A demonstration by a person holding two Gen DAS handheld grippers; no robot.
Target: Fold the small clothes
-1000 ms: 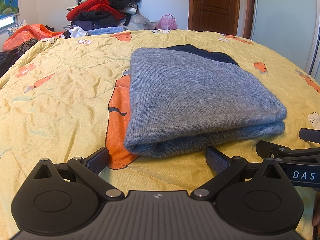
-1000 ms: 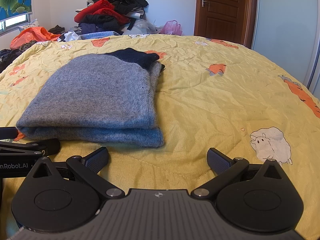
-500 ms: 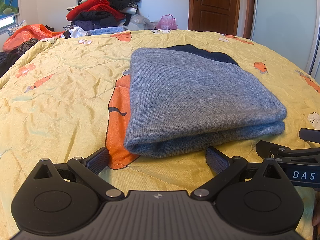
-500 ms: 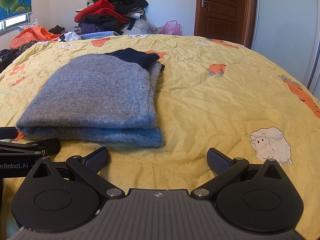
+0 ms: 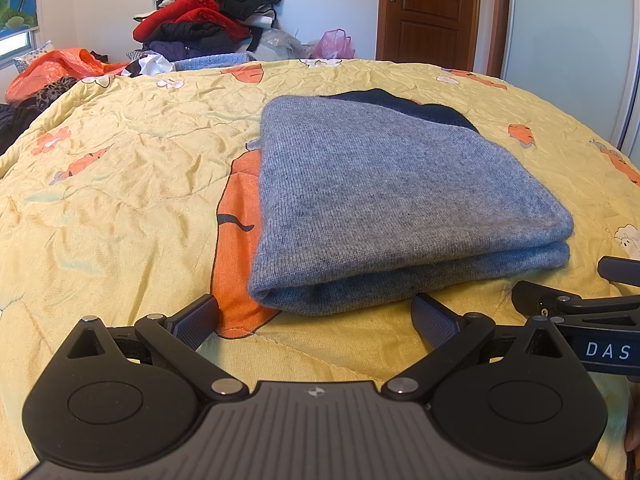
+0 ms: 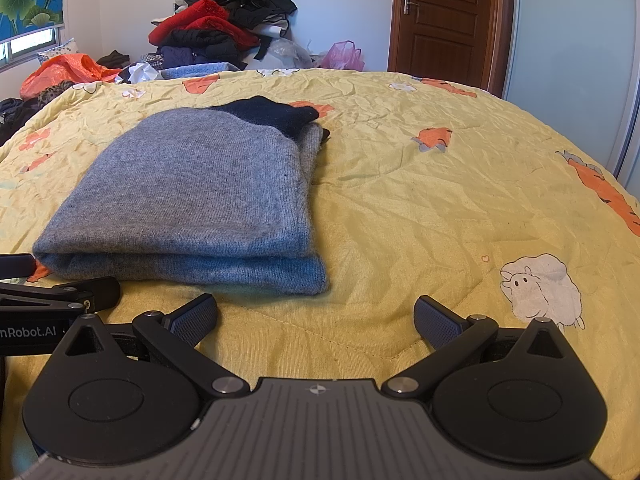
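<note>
Grey sweater lies folded on the yellow bed; left hand-held gripper and right hand-held gripper spread wide, empty. Soft, floppy knit (probably light): pinch its stacked near edge.

1. A bed with a wrinkled yellow quilt printed with orange carrots and white sheep.
2. A folded grey sweater lies flat on it (a dark navy part peeks out at its far end).
3. A clothes pile sits at the far edge.
</note>
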